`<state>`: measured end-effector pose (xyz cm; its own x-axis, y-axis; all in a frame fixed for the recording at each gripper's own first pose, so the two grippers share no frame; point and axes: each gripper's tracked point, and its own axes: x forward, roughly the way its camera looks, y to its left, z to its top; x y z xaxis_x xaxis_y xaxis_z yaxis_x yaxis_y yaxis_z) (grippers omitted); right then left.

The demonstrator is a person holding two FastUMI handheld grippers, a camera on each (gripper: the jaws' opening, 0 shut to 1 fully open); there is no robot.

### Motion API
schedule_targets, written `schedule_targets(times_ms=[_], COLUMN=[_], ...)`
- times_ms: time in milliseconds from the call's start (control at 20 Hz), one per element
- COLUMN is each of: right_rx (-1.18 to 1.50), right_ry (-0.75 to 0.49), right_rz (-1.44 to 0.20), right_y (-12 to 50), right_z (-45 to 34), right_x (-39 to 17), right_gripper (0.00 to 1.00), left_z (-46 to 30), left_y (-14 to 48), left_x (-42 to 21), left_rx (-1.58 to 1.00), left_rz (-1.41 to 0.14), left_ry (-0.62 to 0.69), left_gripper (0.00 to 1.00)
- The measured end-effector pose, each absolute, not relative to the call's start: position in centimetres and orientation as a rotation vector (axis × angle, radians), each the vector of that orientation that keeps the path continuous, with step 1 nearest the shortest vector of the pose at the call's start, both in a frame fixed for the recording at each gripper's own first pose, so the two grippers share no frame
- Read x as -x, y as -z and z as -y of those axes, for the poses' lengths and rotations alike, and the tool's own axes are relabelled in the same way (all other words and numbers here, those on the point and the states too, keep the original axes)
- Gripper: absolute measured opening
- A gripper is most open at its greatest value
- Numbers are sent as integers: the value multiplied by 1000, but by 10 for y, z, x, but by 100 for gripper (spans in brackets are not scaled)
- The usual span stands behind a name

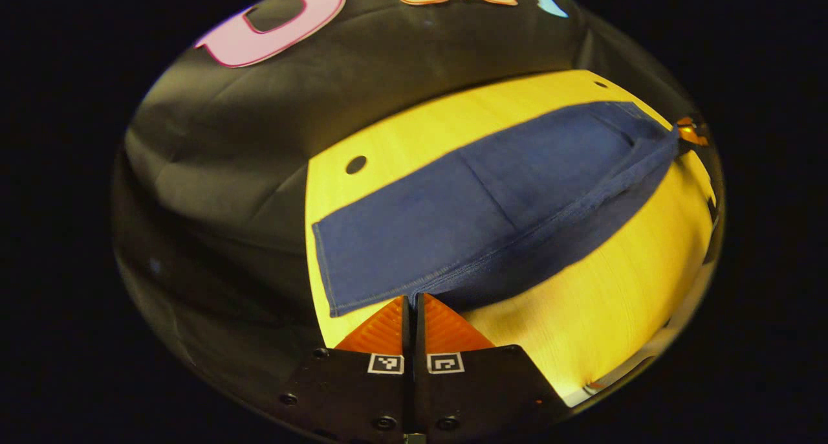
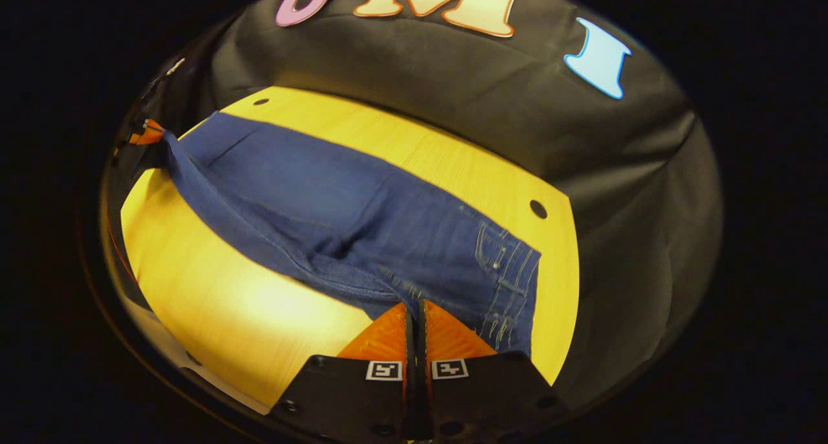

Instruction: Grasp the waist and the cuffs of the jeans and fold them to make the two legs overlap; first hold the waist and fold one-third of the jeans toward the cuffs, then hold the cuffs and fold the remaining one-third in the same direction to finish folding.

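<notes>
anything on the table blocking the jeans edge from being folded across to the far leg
Nothing visible does. Both the left gripper and right gripper are shut on the near edge of the jeans, and the yellow table around and beyond the denim carries nothing else.

A recording booth, not a lived-in room: black cloth [image 2: 453, 101] hangs creased as a wall right behind a bare yellow wood-grain surface [image 2: 213, 308] with round holes [image 2: 538, 208] drilled near its corners, lit from above.
</notes>
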<state>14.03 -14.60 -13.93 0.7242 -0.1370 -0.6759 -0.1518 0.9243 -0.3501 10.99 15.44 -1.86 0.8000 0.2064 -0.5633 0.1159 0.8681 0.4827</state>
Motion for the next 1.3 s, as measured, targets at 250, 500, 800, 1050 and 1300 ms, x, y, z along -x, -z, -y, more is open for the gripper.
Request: schedule_targets(times_ms=[250, 500, 800, 1050, 1300], right_rx=[319, 230, 166, 160, 33], right_ry=[88, 134, 102, 72, 51], right_rz=[-681, -635, -702, -694, -669], right_y=[126, 138, 201, 205, 179], right_z=[149, 152, 157, 159, 170], right_x=[-211, -293, -342, -346, -330], right_gripper=[0, 2, 3, 8, 100], left_z=[-170, -184, -205, -197, -172], left_y=[-11, -20, 32, 27, 22], left_x=[-182, -258, -317, -317, -297], left_rx=[-532, -624, -566, -485, -356], left_rz=[-562, -515, -562, -484, -447], left_ry=[-210, -321, -354, -377, -370], left_gripper=[0, 0, 0, 2, 100])
